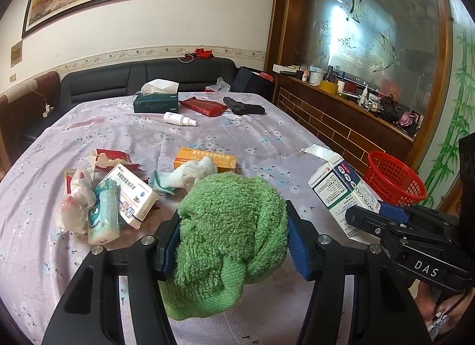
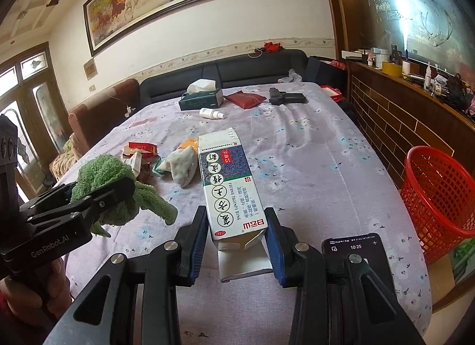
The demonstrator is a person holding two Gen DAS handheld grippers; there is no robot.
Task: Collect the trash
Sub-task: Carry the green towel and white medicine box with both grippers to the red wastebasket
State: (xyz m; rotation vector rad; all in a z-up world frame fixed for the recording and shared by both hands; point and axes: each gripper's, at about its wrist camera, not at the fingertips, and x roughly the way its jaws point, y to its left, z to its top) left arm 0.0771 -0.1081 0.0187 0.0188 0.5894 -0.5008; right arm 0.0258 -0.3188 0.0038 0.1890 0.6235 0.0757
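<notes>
So right now I've got both hands full over the table (image 1: 243, 137) with the lilac flowered cloth. My left gripper (image 1: 234, 232) is clamped on a fuzzy green sock (image 1: 231, 220), blue pads pressing into it from both sides, the loose end drooping toward me. From the right wrist view that same left gripper (image 2: 98, 193) sits off to the left with the green sock (image 2: 104, 172) bunched in it.

My right gripper (image 2: 236, 244) is squeezing a white medicine box (image 2: 228, 184), open flap end nearest me, the long side running away from the camera. The left wrist view shows the white medicine box (image 1: 341, 187) tilted up off the cloth at the right, gripped by the right gripper (image 1: 371, 214).

The red mesh basket (image 2: 439, 196) stands off the table's right edge, near side.

Left on the table: a grubby whitish sock (image 1: 190, 174) lying against an orange box (image 1: 204, 159) in the middle, and to the near left a pile with a white pill box (image 1: 133, 196), a teal tissue pack (image 1: 104, 214), crumpled plastic (image 1: 75, 205) and a torn red packet (image 1: 109, 158). Far end has a dark green tissue box (image 1: 156, 101), a small white spray bottle (image 1: 179, 119), a red pouch (image 1: 204, 106) and a black pistol-shaped thing (image 1: 243, 106).
</notes>
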